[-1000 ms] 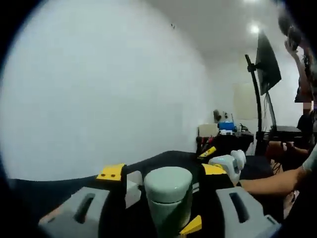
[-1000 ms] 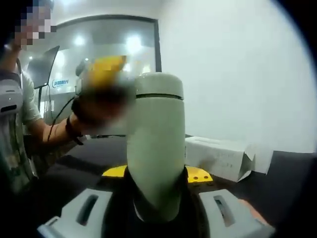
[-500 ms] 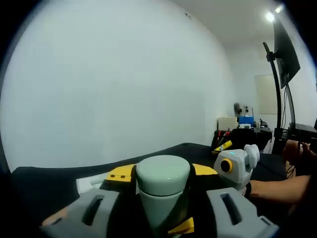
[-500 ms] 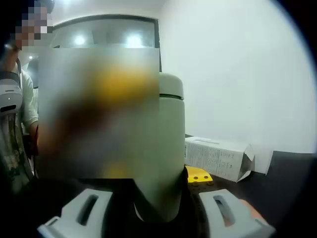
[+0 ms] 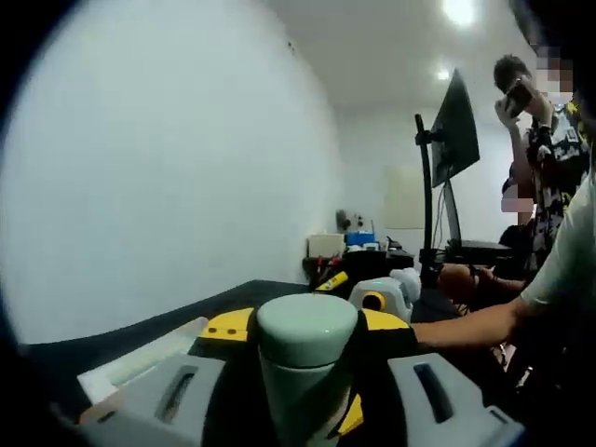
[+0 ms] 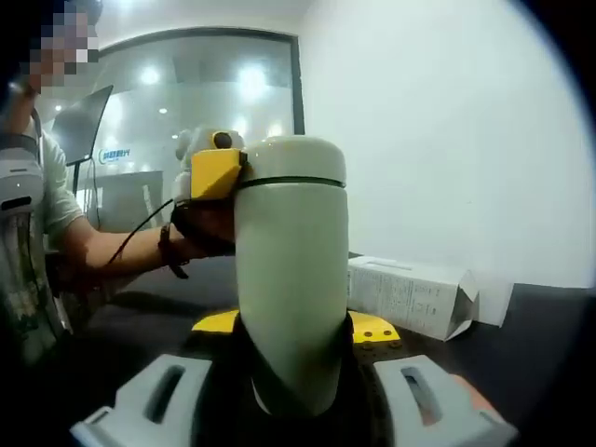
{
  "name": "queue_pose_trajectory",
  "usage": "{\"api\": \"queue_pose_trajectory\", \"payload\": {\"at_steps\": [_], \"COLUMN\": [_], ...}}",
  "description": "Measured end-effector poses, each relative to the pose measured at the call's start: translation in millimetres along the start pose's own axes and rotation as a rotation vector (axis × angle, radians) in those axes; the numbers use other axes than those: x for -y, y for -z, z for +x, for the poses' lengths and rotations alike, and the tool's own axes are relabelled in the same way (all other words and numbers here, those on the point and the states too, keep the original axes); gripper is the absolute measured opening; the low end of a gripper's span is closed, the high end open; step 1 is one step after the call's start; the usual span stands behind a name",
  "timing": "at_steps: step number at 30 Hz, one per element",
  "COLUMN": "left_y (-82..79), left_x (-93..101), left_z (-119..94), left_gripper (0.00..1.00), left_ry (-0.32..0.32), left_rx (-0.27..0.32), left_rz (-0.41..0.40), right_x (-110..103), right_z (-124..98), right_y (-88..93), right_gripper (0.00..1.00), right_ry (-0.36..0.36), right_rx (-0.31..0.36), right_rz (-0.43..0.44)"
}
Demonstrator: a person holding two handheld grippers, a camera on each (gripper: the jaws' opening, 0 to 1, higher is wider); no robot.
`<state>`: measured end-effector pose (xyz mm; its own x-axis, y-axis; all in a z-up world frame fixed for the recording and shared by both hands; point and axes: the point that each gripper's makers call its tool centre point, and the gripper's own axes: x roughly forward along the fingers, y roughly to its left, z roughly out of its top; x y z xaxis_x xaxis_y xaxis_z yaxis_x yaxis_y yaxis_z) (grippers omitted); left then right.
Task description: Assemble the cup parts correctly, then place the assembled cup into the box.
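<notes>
A pale green cup point(image 6: 292, 279) stands upright between the yellow pads of my right gripper point(image 6: 296, 326), which is shut on its body. Its rounded lid point(image 6: 296, 158) sits on top, above a dark seam. My left gripper point(image 6: 216, 172), held by a hand, reaches in from the left with a yellow pad against the lid's edge. In the left gripper view the lid point(image 5: 307, 328) fills the gap between the pads of the left gripper point(image 5: 307, 326), which is shut on it. The right gripper point(image 5: 382, 298) shows just beyond it, on a person's arm.
A white carton point(image 6: 414, 296) lies on the dark table point(image 6: 531, 335), and shows as the carton point(image 5: 140, 358) at lower left in the left gripper view. A monitor on a stand point(image 5: 453, 130) and people point(image 5: 549, 158) stand at the right. A person point(image 6: 28, 233) is at the left.
The left gripper, a blur across the cup's left half a moment ago, now rests still at the lid's left edge. The left view has swung toward the room; the cup stays in the right gripper.
</notes>
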<state>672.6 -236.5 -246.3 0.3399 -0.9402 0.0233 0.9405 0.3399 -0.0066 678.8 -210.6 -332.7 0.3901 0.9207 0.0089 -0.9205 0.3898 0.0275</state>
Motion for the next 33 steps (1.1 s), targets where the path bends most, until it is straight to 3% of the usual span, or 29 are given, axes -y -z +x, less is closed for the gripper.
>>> {"api": "queue_pose_trajectory", "payload": {"at_steps": [4, 6, 10, 13, 16, 17, 18, 19, 20, 21, 22, 23, 27, 29, 32, 33], "left_y": [0.3, -0.5, -5.0, -12.6, -8.7, -11.1, -13.9, -10.7, -11.9, -10.7, -5.8, -7.2, -6.0, -7.5, -4.4, -3.8], "left_x": [1.0, -1.9, -1.1, -6.9, -11.1, -8.2, -8.2, -10.5, -3.9, -7.6, -3.5, 2.2, -1.4, -4.4, -2.0, 1.6], "left_z": [0.3, -2.7, -13.3, -21.8, -23.6, -22.3, -21.9, -22.9, -18.7, -20.1, -18.5, -14.2, -13.2, -16.0, -17.4, -15.3], "left_gripper": [0.39, 0.41, 0.70, 0.72, 0.63, 0.58, 0.53, 0.50, 0.49, 0.48, 0.46, 0.47, 0.43, 0.38, 0.37, 0.37], "left_ry": [0.017, -0.021, -0.089, -0.224, -0.417, -0.451, -0.501, -0.559, -0.550, -0.607, -0.616, -0.589, -0.612, -0.610, -0.566, -0.523], "left_rx": [-0.007, -0.001, 0.009, 0.021, -0.029, -0.024, -0.008, -0.037, -0.026, -0.021, -0.044, -0.027, -0.022, -0.014, -0.019, -0.027], "left_rz": [0.022, 0.029, 0.035, 0.045, 0.109, 0.142, 0.141, 0.132, 0.135, 0.087, 0.075, 0.085, 0.060, 0.111, 0.073, 0.090], "right_x": [2.1, 2.2, 1.7, -2.1, -2.1, -2.0, -1.8, -2.0, -2.3, -2.6, -1.3, -1.2, -1.4, -1.1, 0.0, 0.0], "right_z": [-0.5, 0.0, 0.6, 0.8, 1.1, 1.0, 0.8, 0.7, 0.6, 0.4, 0.3, 0.5, 0.6, -0.1, -0.5, -0.7], "right_y": [-0.4, -0.5, -0.7, -0.5, -0.5, -0.4, -0.3, -0.2, -0.1, -0.1, -0.2, -0.2, -0.3, -0.1, -0.2, -0.2], "right_gripper": [0.40, 0.40, 0.40, 0.40, 0.40, 0.40, 0.40, 0.40, 0.40, 0.40, 0.40, 0.40, 0.40, 0.40, 0.40, 0.40], "right_ry": [-0.002, -0.001, -0.001, -0.001, 0.001, 0.001, 0.001, 0.002, 0.002, 0.002, 0.002, 0.001, 0.001, 0.001, 0.001, 0.001], "right_rx": [0.002, 0.003, 0.002, 0.003, 0.004, 0.004, 0.003, 0.003, 0.003, 0.003, 0.003, 0.003, 0.003, 0.002, 0.002, 0.002], "right_rz": [0.007, 0.004, -0.001, -0.002, -0.001, -0.001, -0.002, -0.001, -0.001, -0.002, -0.001, -0.001, -0.002, -0.002, -0.003, -0.002]}}
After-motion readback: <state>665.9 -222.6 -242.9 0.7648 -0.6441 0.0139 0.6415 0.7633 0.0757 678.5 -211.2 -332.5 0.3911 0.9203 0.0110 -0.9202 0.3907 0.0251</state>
